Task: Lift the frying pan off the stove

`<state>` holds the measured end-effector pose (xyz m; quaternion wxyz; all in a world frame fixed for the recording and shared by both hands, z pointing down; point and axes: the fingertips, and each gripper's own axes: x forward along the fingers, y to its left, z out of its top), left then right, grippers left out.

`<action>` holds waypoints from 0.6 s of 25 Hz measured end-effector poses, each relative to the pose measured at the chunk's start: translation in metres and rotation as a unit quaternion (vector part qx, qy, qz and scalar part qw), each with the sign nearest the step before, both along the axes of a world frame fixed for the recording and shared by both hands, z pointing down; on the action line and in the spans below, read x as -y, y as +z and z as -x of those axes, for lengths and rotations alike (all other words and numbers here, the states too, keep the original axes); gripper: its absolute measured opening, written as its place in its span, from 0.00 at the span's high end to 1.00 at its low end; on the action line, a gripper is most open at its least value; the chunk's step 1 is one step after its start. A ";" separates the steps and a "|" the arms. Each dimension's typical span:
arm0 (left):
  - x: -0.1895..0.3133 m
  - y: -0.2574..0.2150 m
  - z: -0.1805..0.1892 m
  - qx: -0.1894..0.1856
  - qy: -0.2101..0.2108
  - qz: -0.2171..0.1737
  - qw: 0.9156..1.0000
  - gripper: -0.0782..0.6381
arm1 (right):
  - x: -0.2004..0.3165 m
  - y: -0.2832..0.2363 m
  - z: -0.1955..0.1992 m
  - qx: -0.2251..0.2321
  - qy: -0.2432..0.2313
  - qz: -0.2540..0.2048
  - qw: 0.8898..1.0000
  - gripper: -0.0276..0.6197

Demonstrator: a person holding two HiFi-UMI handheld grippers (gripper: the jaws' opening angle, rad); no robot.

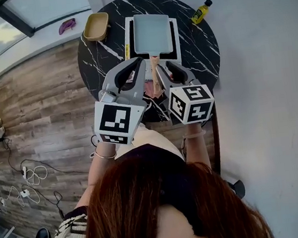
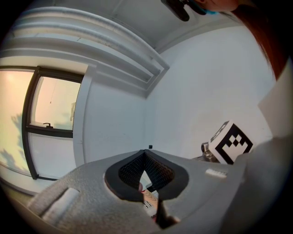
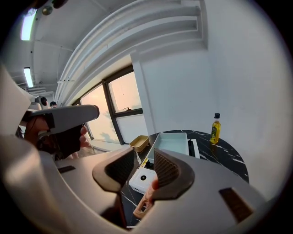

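Round black table point(image 1: 204, 44) with white veins, on a wood-plank floor point(image 1: 44, 101) beside a pale wall. White stove point(image 1: 128, 37) near the table's middle, reaching toward the far edge. Frying pan point(image 1: 152, 33), rectangular and pale blue-grey, flat on top of the stove, not lifted; wooden handle point(image 1: 155, 71) sticking out over the stove's near side toward the near edge of the table. Left gripper point(image 1: 141, 62) over the near half of the table, just left of the handle, tips closed against each other with nothing caught in the pads; only a sliver of the handle and the stove seen through the gap behind the tips. Right gripper point(image 1: 164, 66) just right of it, tilted down toward the stove, jaws standing moderately apart; end of the handle seen low in the gap, under the right-hand pad, with no pad pressing on it. Tan dish point(image 1: 96, 26), empty-looking, at the far left edge of the table, apart from the stove. Small yellow bottle point(image 1: 201, 12) with a dark cap upright at the far right edge.
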<state>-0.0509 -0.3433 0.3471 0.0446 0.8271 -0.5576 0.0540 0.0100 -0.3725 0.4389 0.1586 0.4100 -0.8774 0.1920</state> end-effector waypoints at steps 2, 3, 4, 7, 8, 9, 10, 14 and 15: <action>0.004 0.003 0.002 0.001 -0.002 0.003 1.000 0.87 | 0.004 0.008 0.002 -0.001 -0.001 0.008 1.000 0.73; 0.005 0.004 0.004 0.002 -0.004 0.004 1.000 0.87 | 0.006 0.012 0.003 -0.002 -0.001 0.012 1.000 0.73; 0.006 0.006 0.005 0.002 -0.005 0.005 1.000 0.87 | 0.007 0.016 0.004 -0.003 -0.002 0.016 1.000 0.72; 0.009 0.009 0.006 0.004 -0.009 0.008 1.000 0.87 | 0.011 0.028 0.005 -0.006 -0.003 0.028 1.000 0.70; 0.011 0.011 0.006 0.005 -0.009 0.008 1.000 0.87 | 0.013 0.031 0.005 -0.007 -0.003 0.031 0.999 0.69; 0.012 0.012 0.007 0.006 -0.010 0.009 1.000 0.87 | 0.014 0.035 0.006 -0.008 -0.003 0.035 0.999 0.68; 0.013 0.014 0.007 0.006 -0.010 0.011 1.000 0.87 | 0.016 0.039 0.006 -0.008 -0.004 0.040 0.999 0.68; 0.020 0.018 0.006 0.008 -0.011 0.015 1.000 0.87 | 0.021 0.055 0.005 -0.010 -0.006 0.060 0.998 0.66; 0.022 0.019 0.006 0.008 -0.012 0.016 1.000 0.87 | 0.023 0.058 0.005 -0.011 -0.006 0.064 0.998 0.66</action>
